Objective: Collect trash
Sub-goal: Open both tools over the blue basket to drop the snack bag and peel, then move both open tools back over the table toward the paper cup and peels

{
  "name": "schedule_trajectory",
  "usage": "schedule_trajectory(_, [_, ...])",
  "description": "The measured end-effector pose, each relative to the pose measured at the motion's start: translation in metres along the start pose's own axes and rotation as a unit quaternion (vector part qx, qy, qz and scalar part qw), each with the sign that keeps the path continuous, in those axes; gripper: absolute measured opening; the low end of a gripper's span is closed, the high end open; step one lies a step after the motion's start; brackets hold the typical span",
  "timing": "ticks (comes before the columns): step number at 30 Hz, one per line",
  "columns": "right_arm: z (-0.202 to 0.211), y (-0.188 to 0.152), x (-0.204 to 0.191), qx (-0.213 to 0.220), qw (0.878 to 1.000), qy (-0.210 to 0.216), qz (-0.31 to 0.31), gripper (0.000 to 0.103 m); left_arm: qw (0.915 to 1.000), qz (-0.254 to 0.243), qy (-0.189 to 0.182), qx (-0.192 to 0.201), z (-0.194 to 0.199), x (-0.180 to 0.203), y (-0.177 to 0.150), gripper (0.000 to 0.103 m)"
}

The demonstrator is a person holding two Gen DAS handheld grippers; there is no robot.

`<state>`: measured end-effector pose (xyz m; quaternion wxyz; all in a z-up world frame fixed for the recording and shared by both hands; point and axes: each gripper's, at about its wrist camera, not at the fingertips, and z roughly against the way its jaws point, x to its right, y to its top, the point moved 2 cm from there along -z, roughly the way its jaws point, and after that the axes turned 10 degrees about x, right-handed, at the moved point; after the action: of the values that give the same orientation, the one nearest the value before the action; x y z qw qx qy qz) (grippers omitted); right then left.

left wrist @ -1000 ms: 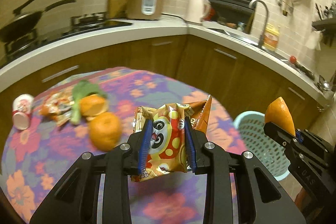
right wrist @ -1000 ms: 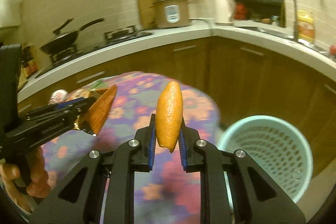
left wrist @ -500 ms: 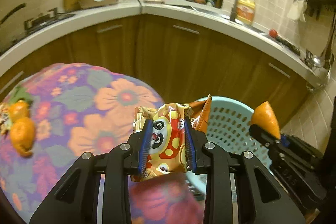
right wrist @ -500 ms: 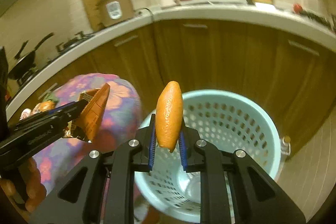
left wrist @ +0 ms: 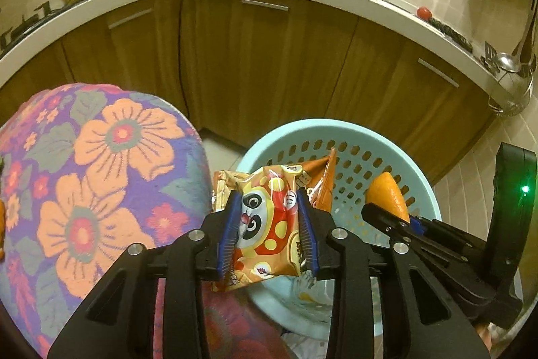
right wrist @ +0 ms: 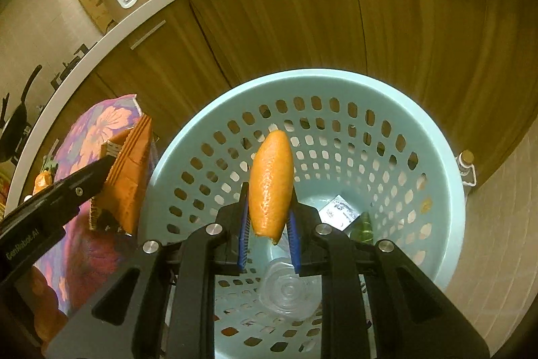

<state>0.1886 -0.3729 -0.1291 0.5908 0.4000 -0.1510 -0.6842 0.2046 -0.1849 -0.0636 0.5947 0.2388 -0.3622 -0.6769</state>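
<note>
Right wrist: dimpled orange peel above perforated basket.

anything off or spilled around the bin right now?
Nothing spilled. The snack bag sits between the opening left gripper fingers, partly over the basket rim and table edge, so it might catch there. Orange peel is well inside.

Basket on floor before cabinets, right of table, wrapper over basket's left rim, peel over basket's middle, cup inside basket
</note>
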Motion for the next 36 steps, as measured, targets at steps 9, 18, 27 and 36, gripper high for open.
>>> schedule_trajectory(9, [0.004, 0.004, 0.002, 0.009, 1.000, 0.001, -0.001, 0.041, 1.0000, 0.000, 0.000, 0.007, 0.002, 0.001, 0.003, 0.050])
schedule_trajectory(18, [0.019, 0.011, -0.005, 0.023, 1.000, 0.015, -0.004, 0.041, 0.9996, 0.017, -0.004, 0.022, 0.016, -0.010, 0.007, 0.057])
schedule_trajectory(27, [0.039, 0.016, -0.035, 0.047, 0.998, 0.028, 0.027, 0.041, 0.9974, 0.033, -0.015, 0.063, 0.052, -0.022, 0.013, 0.057])
schedule_trajectory(36, [0.059, 0.018, -0.089, 0.075, 0.993, 0.062, 0.072, 0.041, 0.9922, 0.047, -0.001, 0.115, 0.100, -0.055, 0.012, 0.073])
